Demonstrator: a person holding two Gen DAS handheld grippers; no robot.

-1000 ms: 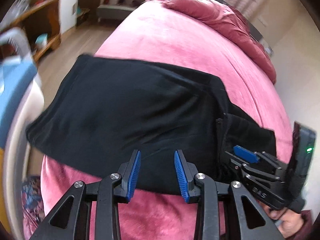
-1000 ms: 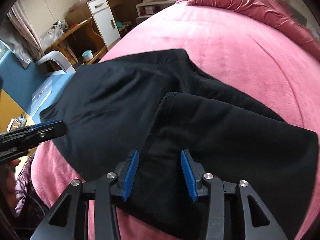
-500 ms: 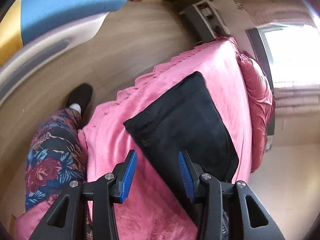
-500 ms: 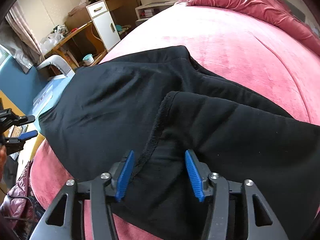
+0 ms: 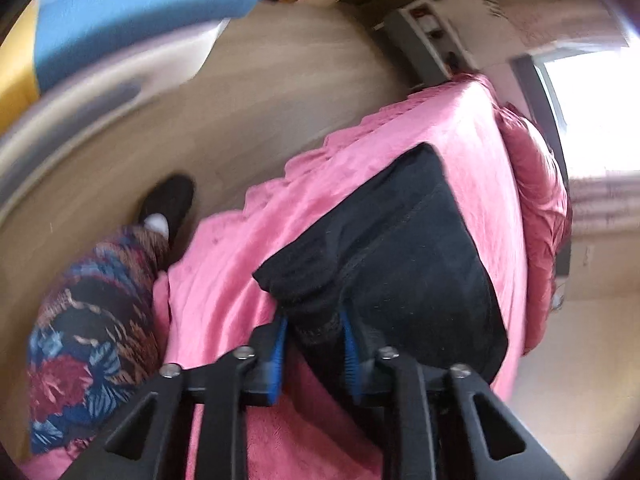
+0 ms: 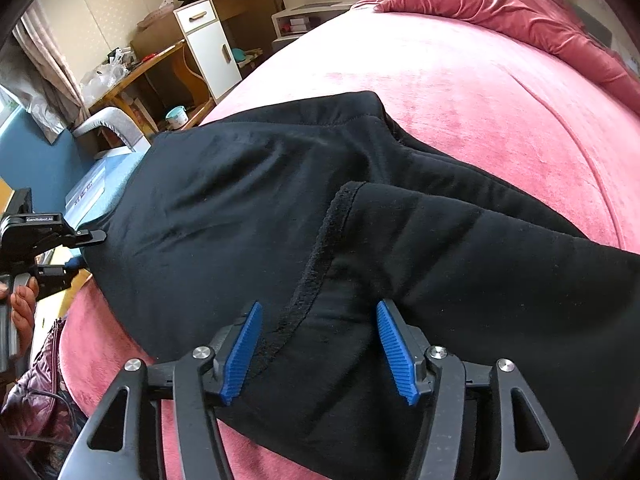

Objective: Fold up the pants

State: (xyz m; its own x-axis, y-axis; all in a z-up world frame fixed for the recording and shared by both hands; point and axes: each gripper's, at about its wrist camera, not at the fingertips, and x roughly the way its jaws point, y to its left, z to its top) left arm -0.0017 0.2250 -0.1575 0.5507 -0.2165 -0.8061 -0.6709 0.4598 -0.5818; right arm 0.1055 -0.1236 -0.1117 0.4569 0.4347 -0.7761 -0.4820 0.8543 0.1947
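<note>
Black pants [image 6: 248, 216] lie partly folded on a pink bed [image 6: 460, 92], one layer with a raw seam edge lapped over the other. In the left wrist view the pants [image 5: 404, 264] run away from me and my left gripper [image 5: 314, 350] is shut on their bunched near corner. My right gripper [image 6: 318, 344] is open, its blue pads astride the seam edge at the pants' near side. The left gripper also shows in the right wrist view [image 6: 86, 240] at the pants' left corner.
The bed's left edge drops to a wooden floor [image 5: 224, 120]. The person's floral-trousered leg [image 5: 92, 320] and black shoe [image 5: 168, 200] stand by it. A blue chair [image 6: 36, 164], a desk [image 6: 132, 72] and a white cabinet [image 6: 212, 48] are on the left. A red duvet [image 6: 520, 12] lies at the bed's far end.
The left gripper swung to the pants' left corner and closed on the bunched fabric. The right gripper opened wider over the seam edge.
</note>
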